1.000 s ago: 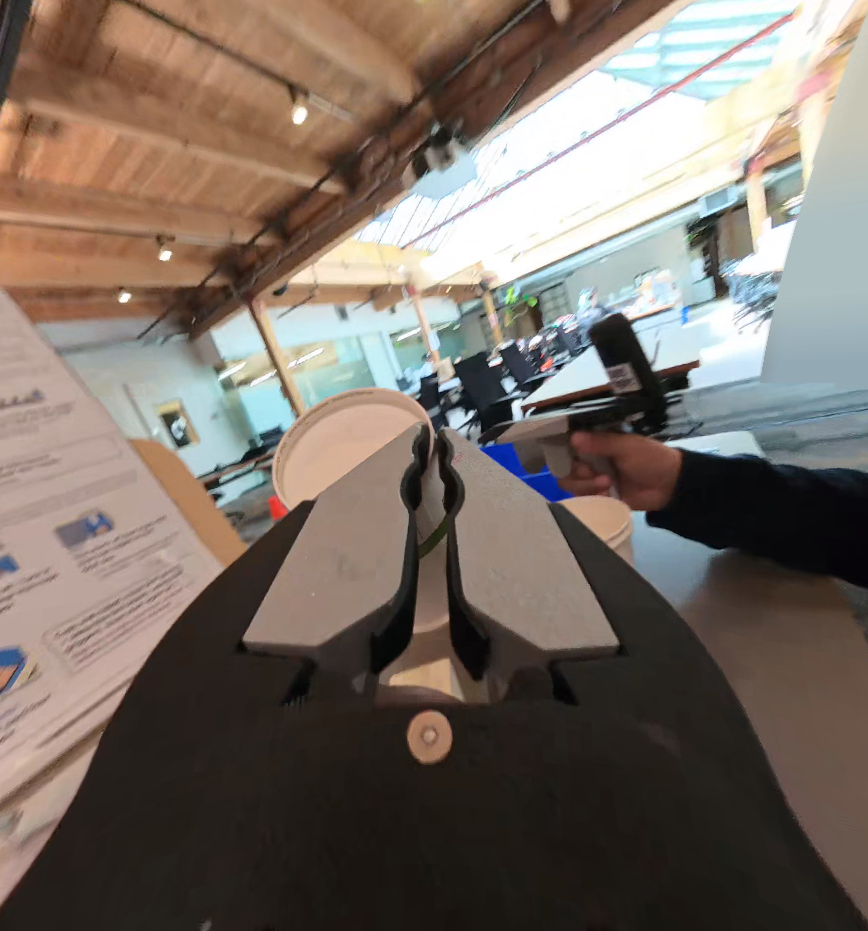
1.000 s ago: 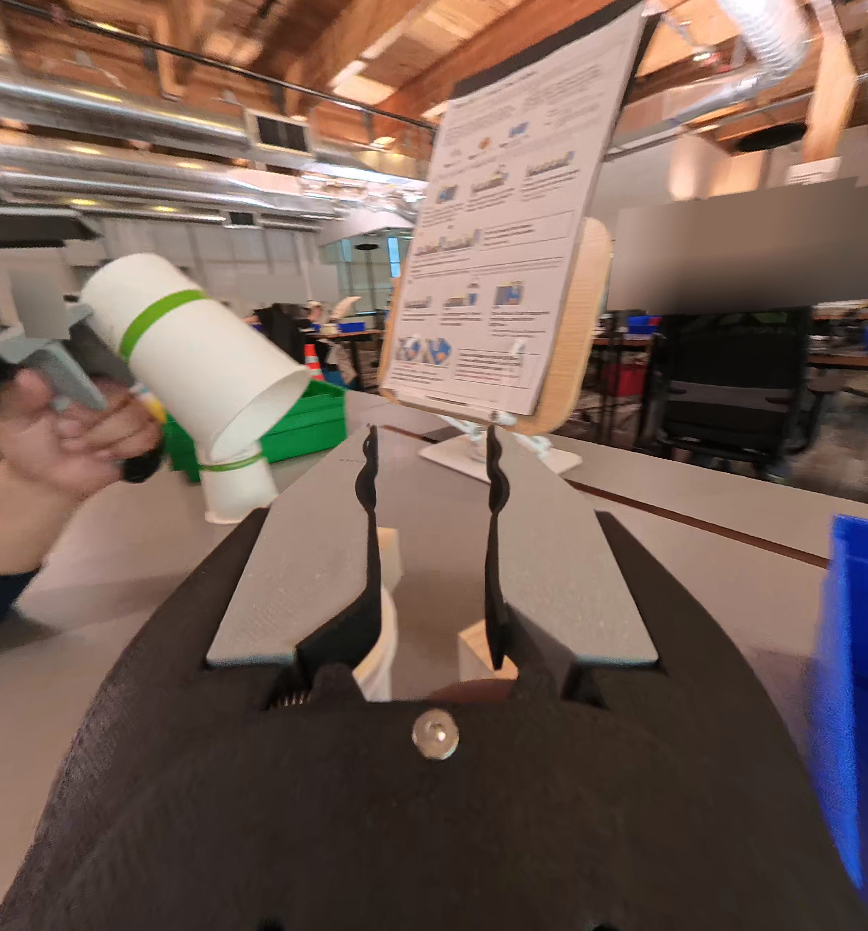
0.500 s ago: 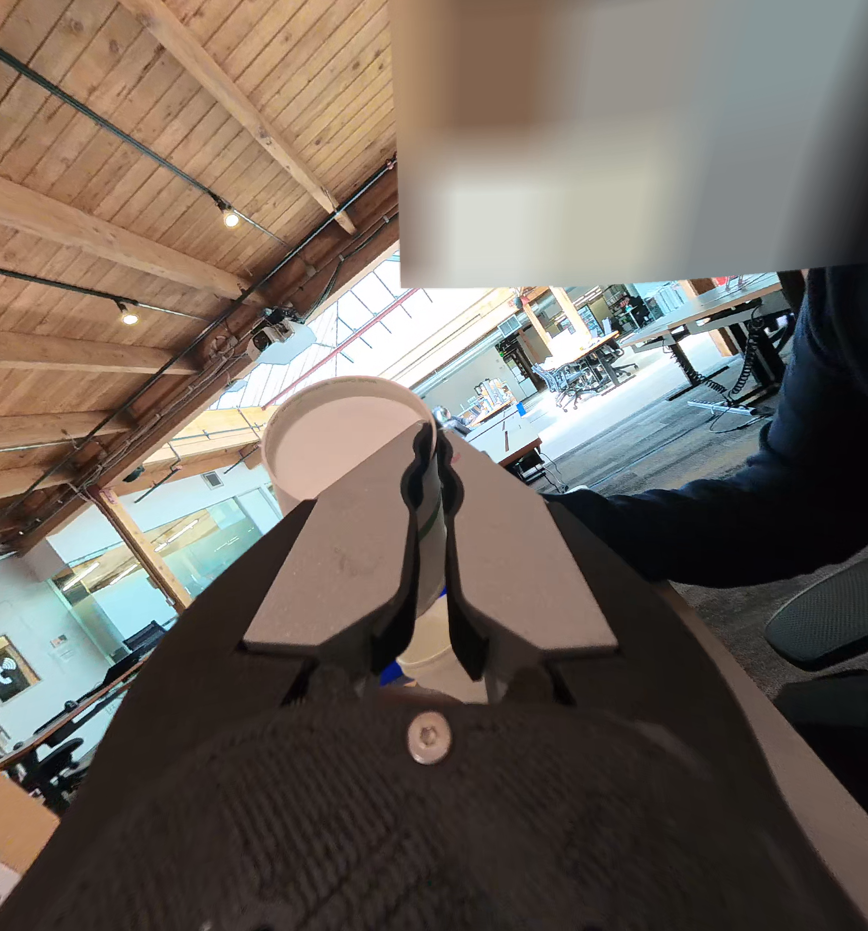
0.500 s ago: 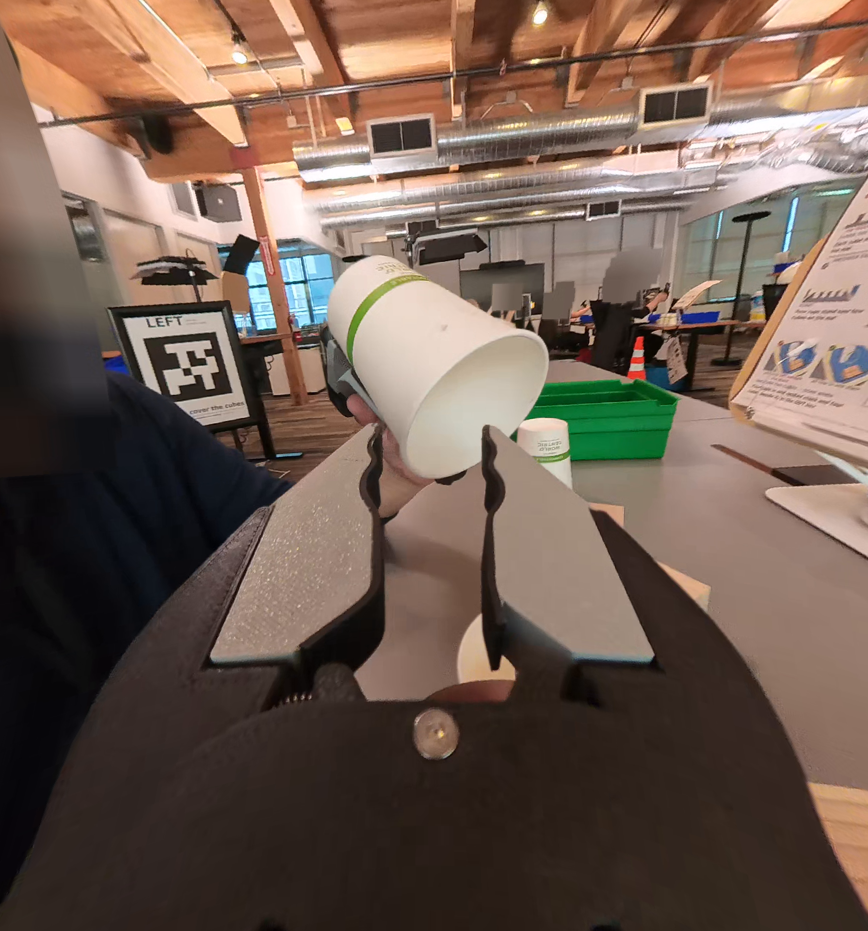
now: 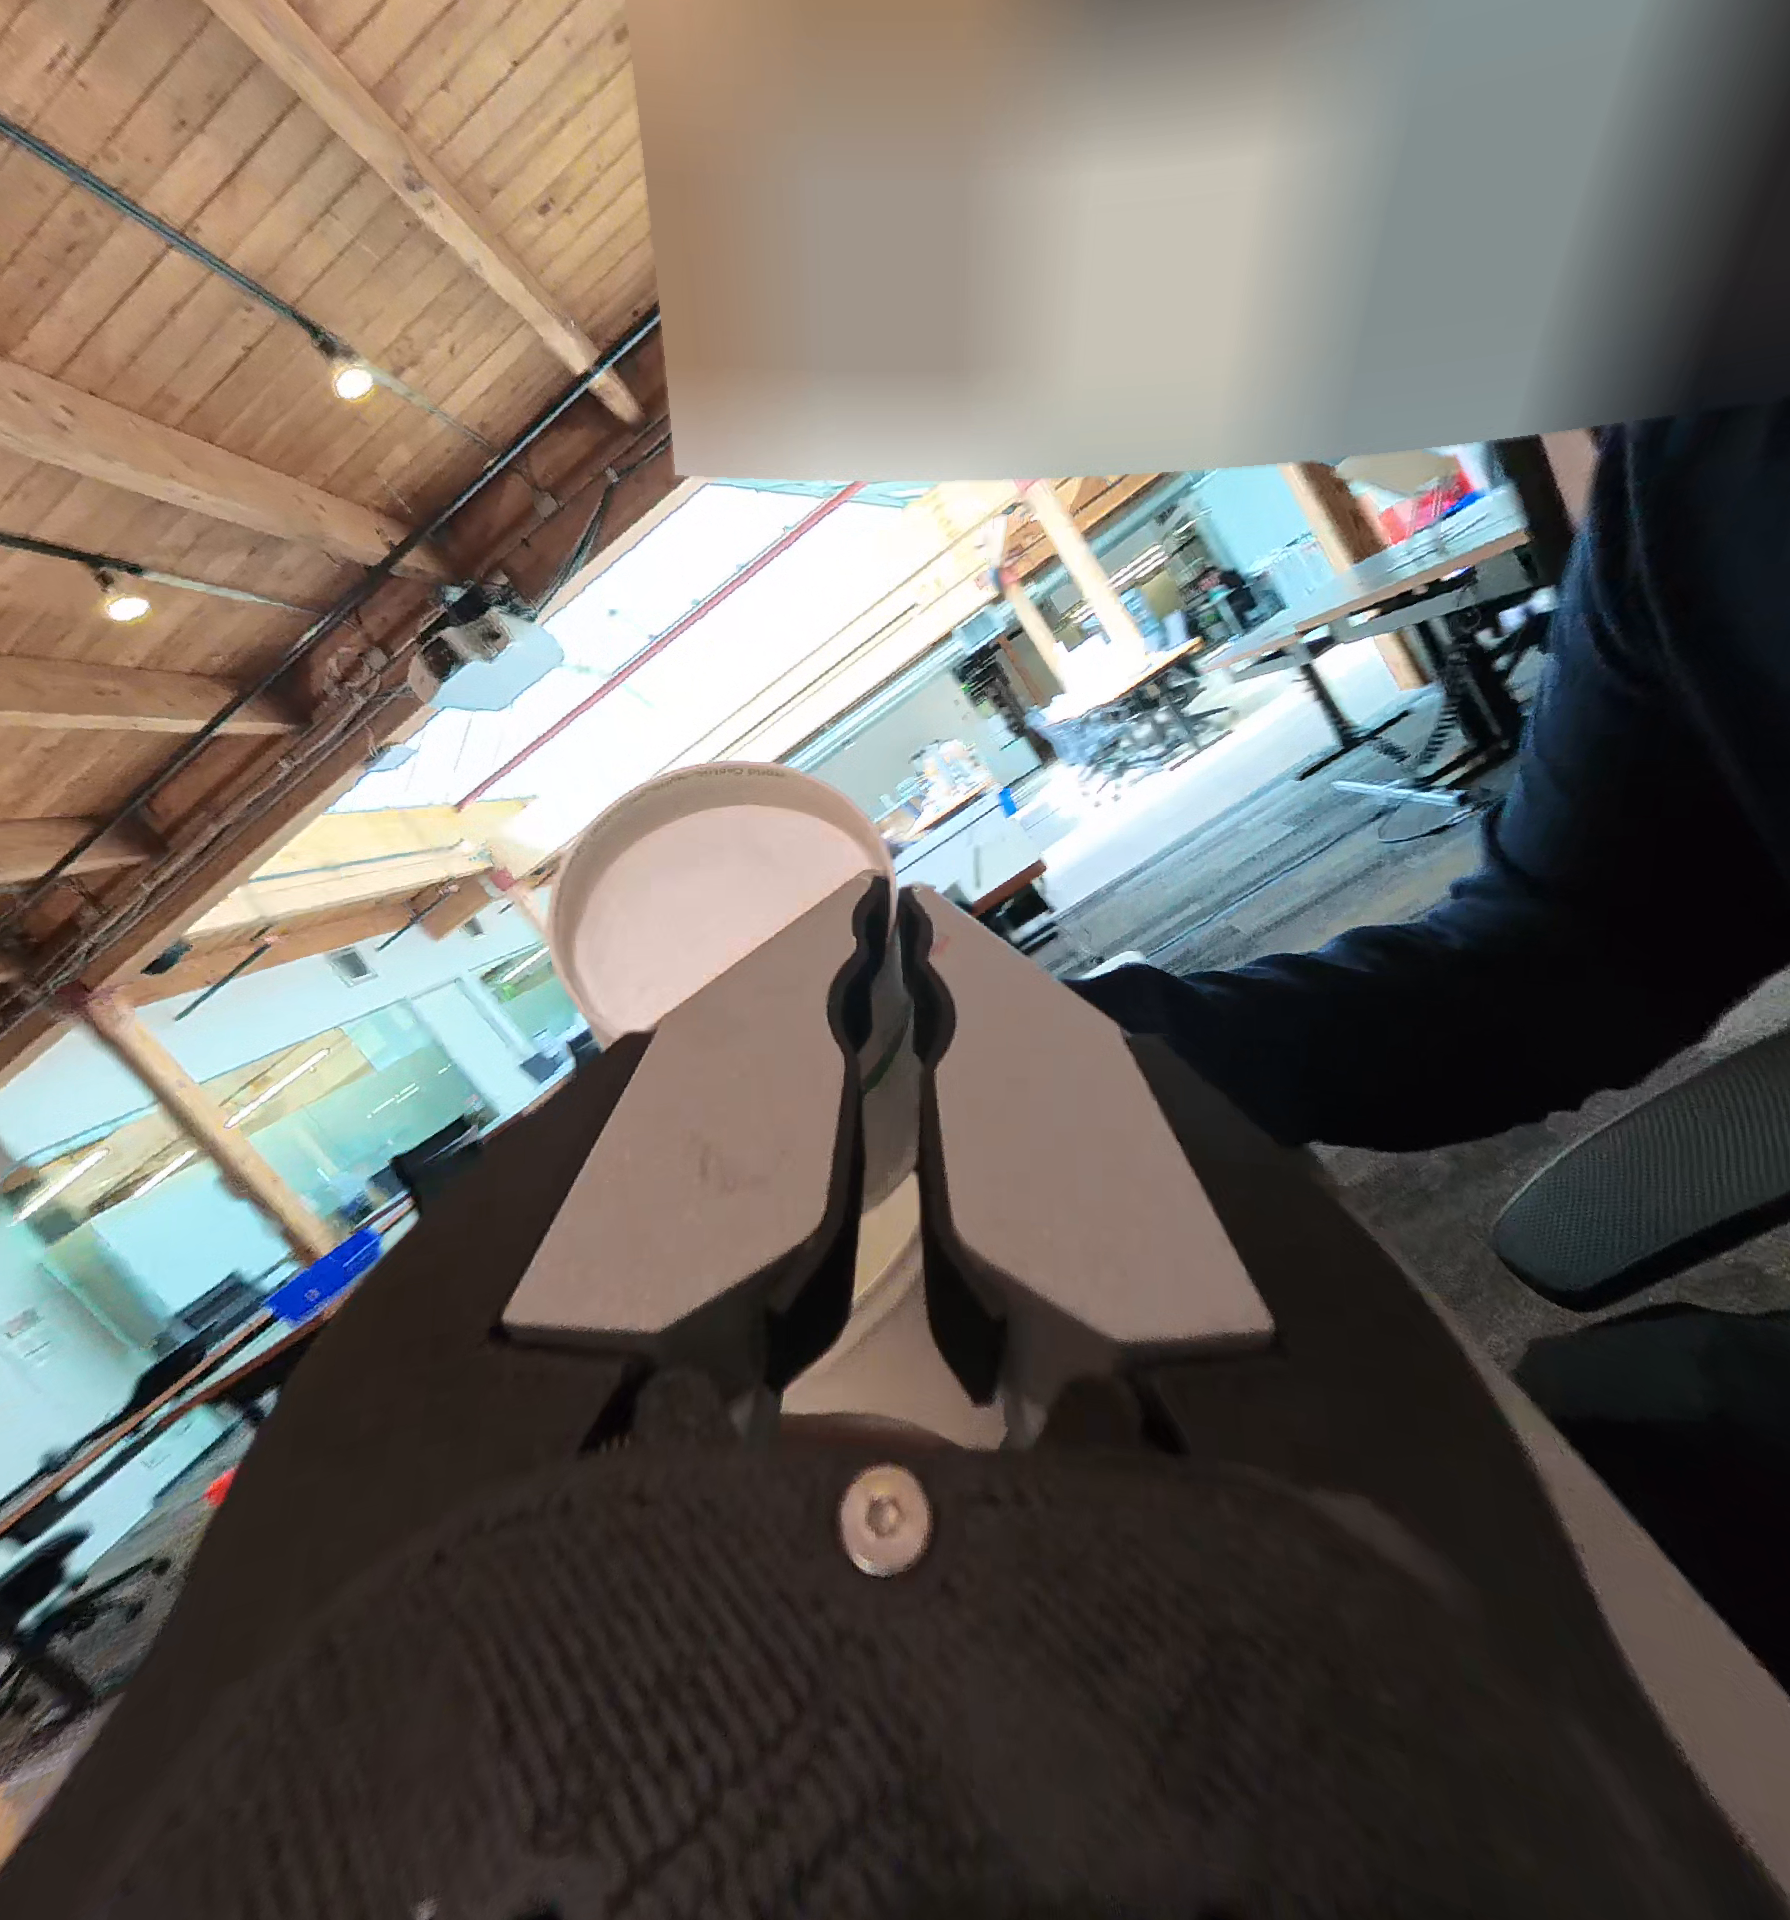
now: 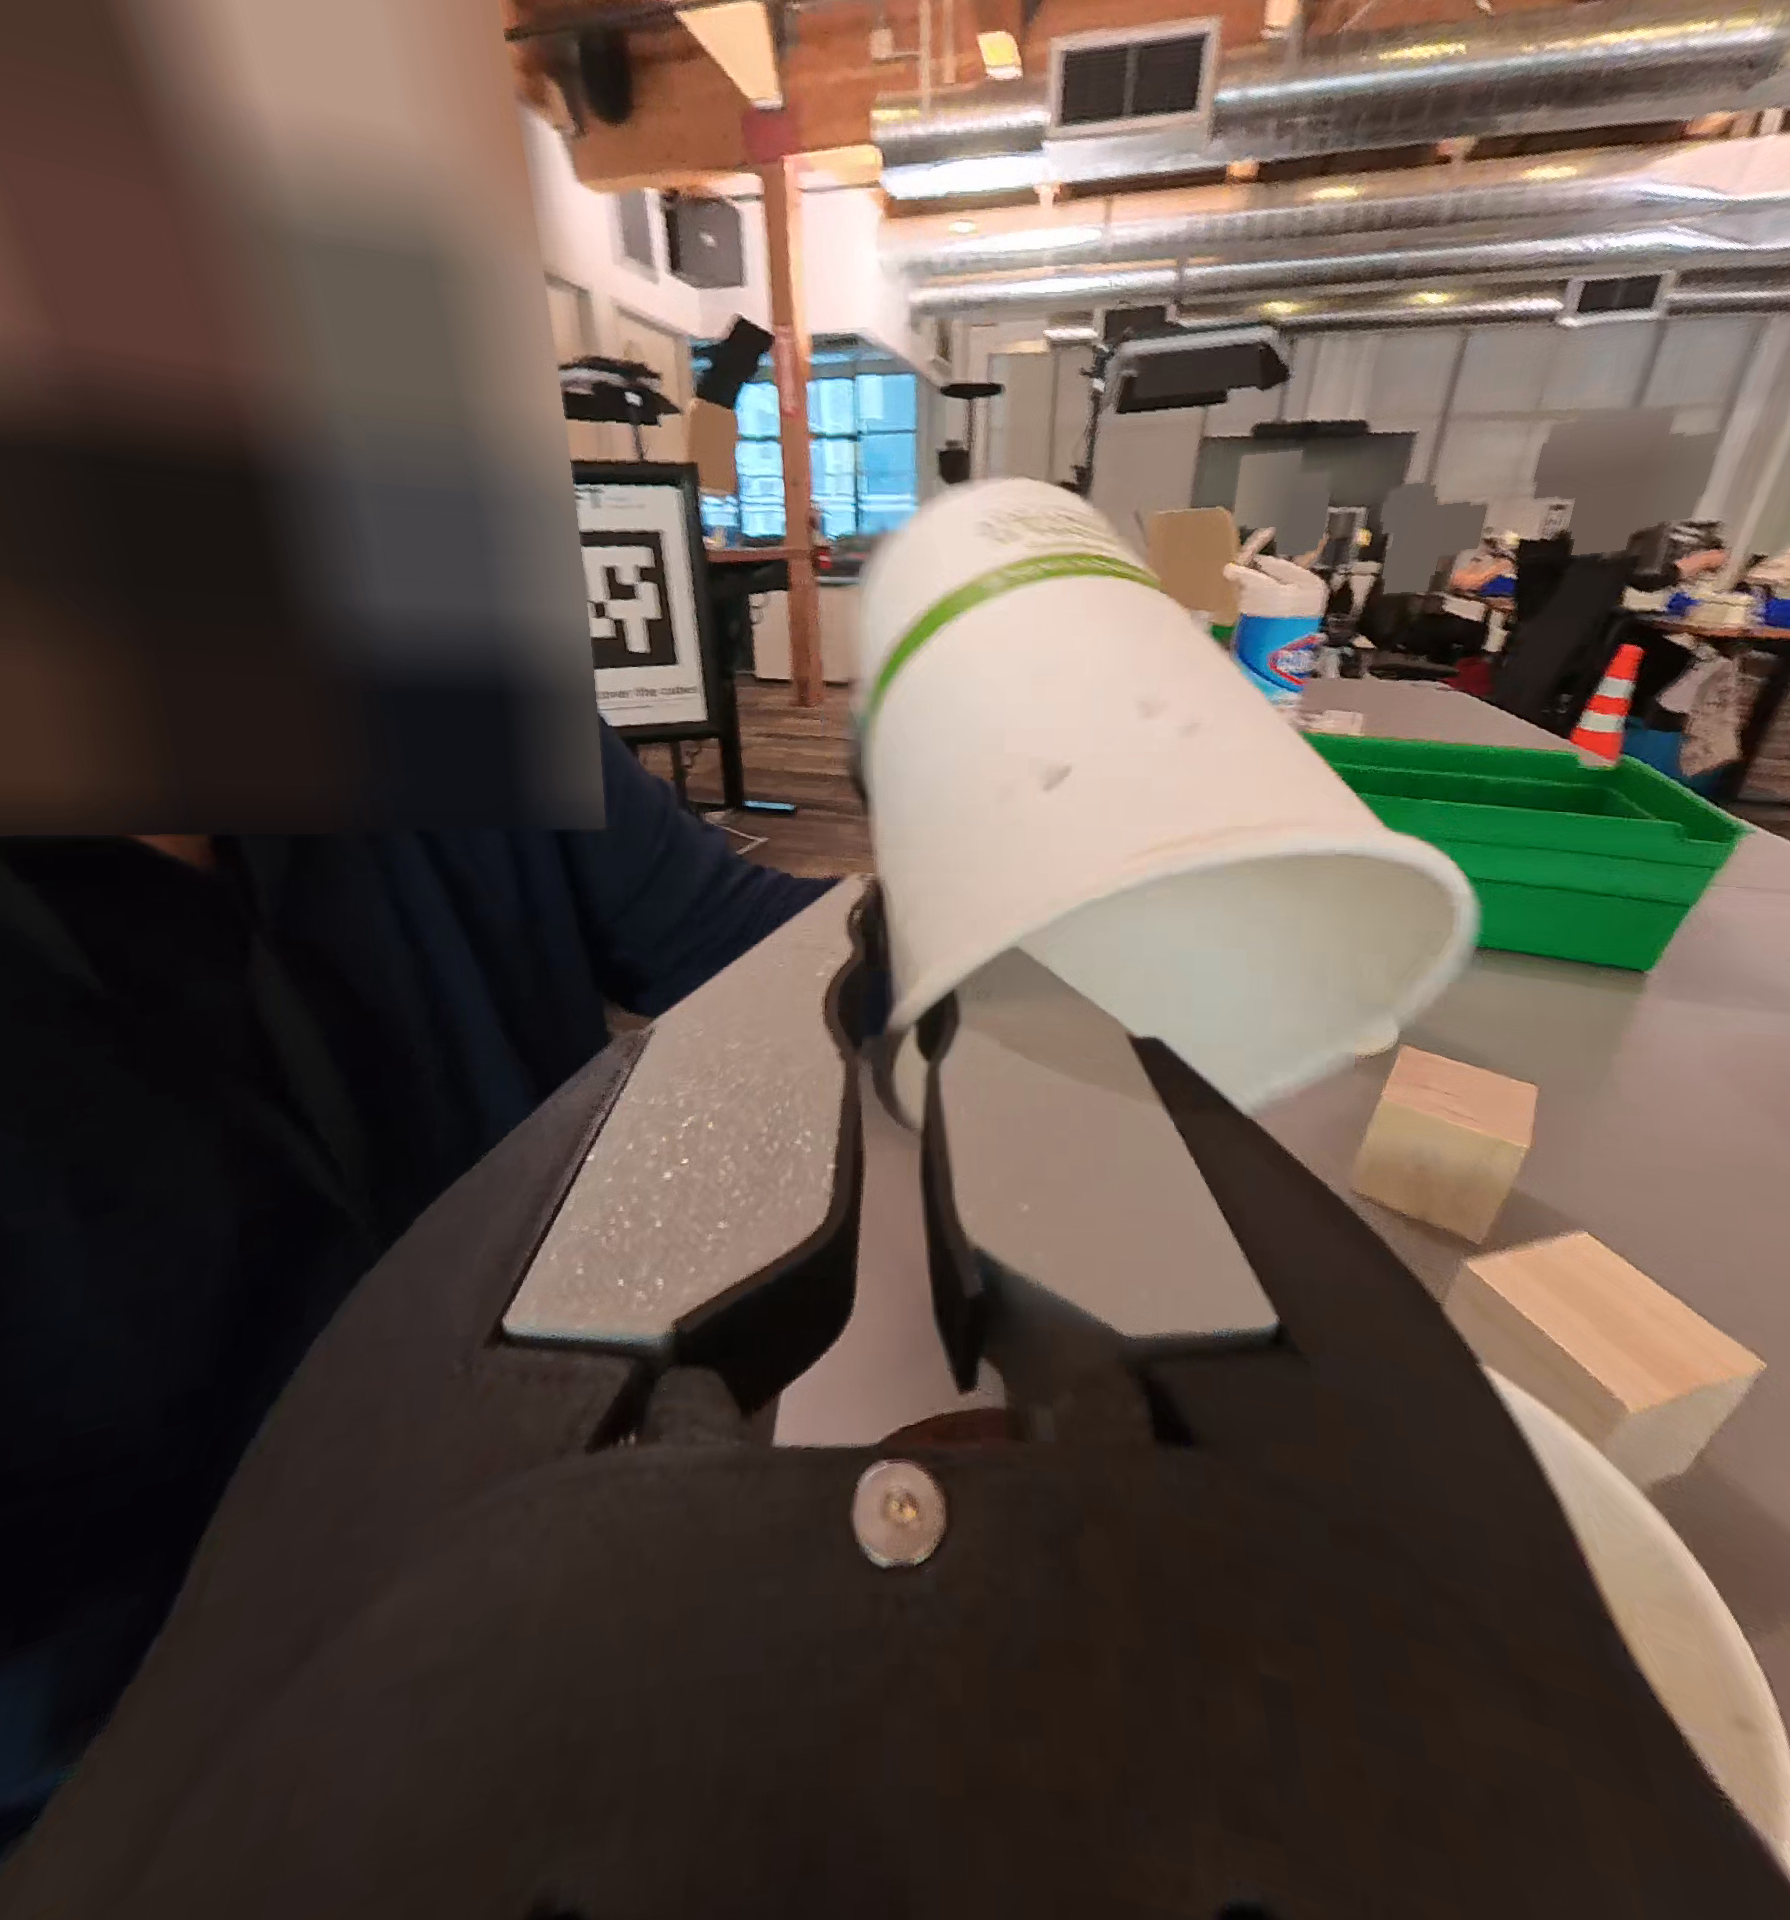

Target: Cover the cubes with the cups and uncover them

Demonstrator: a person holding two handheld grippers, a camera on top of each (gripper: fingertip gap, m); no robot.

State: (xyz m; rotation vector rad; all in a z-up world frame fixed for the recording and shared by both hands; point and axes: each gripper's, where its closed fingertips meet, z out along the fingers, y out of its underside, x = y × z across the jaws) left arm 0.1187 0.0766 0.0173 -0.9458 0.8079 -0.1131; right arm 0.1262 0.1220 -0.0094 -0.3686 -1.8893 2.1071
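In the right wrist view a white paper cup with a green band (image 6: 1099, 790) is in the air, tilted, its mouth facing right. My right gripper (image 6: 896, 997) is shut on the cup's rim wall. In the left wrist view I see the same cup's round base (image 5: 714, 894), and my left gripper (image 5: 891, 935) is shut on its wall near the green band. Two wooden cubes (image 6: 1442, 1143) (image 6: 1608, 1351) stand uncovered on the grey table (image 6: 1701, 1091) to the right of the cup. In the right wrist view the cup hides my left gripper.
A green tray (image 6: 1556, 831) stands at the back of the table. Part of another white cup (image 6: 1701, 1662) shows at the lower right. A person's dark sleeve (image 5: 1493, 935) lies close on the right of the left wrist view. An orange cone (image 6: 1608, 696) stands far behind.
My right gripper swung left to the cup held by my left gripper, and its jaws closed on the rim. My left gripper kept its hold on the cup and turned with it.
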